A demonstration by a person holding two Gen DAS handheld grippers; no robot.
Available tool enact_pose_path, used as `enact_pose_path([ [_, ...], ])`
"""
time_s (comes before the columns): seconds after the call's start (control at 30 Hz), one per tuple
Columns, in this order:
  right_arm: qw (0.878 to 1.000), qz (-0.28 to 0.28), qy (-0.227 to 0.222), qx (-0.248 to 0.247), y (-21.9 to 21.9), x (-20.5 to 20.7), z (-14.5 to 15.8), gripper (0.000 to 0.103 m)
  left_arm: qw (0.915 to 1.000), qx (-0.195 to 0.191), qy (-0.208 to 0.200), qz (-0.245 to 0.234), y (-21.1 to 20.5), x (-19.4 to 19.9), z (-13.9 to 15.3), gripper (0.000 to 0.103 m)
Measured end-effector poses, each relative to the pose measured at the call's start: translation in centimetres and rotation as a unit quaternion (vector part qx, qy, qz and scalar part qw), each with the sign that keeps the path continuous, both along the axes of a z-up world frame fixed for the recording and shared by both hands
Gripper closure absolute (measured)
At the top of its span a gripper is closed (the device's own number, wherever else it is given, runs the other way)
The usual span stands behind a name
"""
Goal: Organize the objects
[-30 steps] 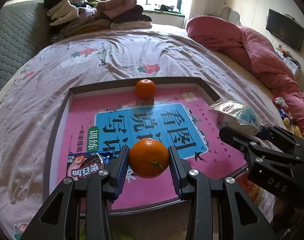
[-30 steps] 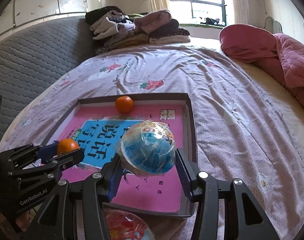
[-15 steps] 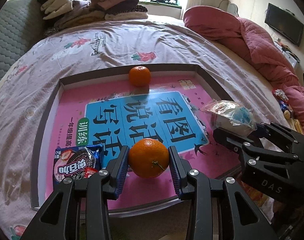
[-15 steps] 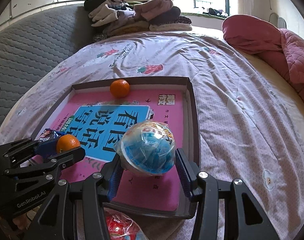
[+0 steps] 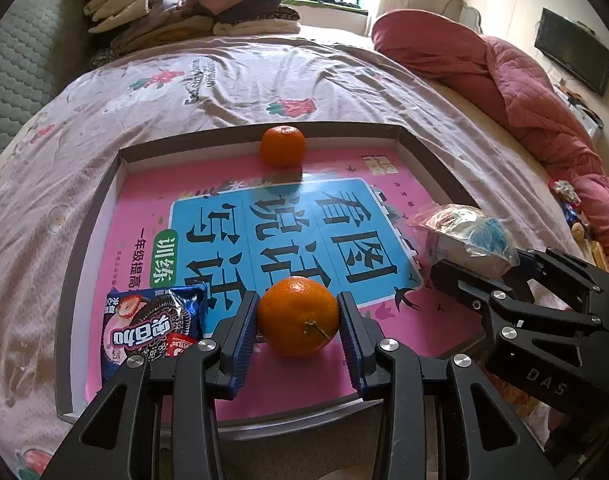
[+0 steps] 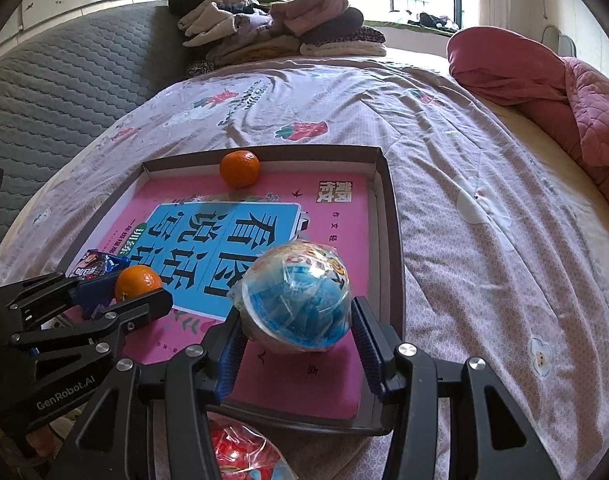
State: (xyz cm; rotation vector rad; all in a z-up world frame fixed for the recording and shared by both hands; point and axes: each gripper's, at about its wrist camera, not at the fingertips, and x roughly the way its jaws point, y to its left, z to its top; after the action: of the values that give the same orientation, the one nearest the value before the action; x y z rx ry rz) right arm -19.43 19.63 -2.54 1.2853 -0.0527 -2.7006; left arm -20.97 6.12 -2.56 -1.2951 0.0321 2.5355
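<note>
Left gripper point(image 5: 298, 320) pads were clamped on a tangerine point(image 5: 297, 315); right gripper point(image 6: 296, 320) pads were clamped on a wrapped blue ball point(image 6: 294, 296). Both loads hung over the near part of the shallow box point(image 5: 84, 240), which already held a second tangerine point(image 5: 283, 151) at its far wall and a cookie packet point(image 5: 152, 320) near left. Judged step: placing. Next move likely calls for lowering onto the pink book, then releasing. Both grippers pitched steeply downward, side by side.

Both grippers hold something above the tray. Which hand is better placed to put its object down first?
Probably left: the left gripper holds its orange over bare pink tray floor.
</note>
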Motion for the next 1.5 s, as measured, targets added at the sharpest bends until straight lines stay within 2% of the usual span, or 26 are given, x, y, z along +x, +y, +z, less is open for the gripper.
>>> enact_pose_path([
  [0.4,1.0,-0.002,-0.001,0.015,-0.3,-0.1,-0.1,0.052,0.9999,0.004,0.003,0.016,-0.5,-0.5,-0.1,0.062],
  [0.6,1.0,-0.003,-0.005,0.018,-0.4,-0.1,-0.1,0.052,0.9997,-0.003,0.008,0.025,-1.1,-0.6,0.0,0.057],
  [1.3,1.0,-0.003,0.003,0.016,0.0,1.0,0.6,0.051,0.9998,-0.006,0.013,0.016,-1.3,0.3,0.4,0.054],
  [1.5,1.0,-0.007,0.014,0.01,0.4,1.5,1.2,0.049,0.9996,-0.017,0.016,0.013,-1.4,0.9,0.3,0.048],
])
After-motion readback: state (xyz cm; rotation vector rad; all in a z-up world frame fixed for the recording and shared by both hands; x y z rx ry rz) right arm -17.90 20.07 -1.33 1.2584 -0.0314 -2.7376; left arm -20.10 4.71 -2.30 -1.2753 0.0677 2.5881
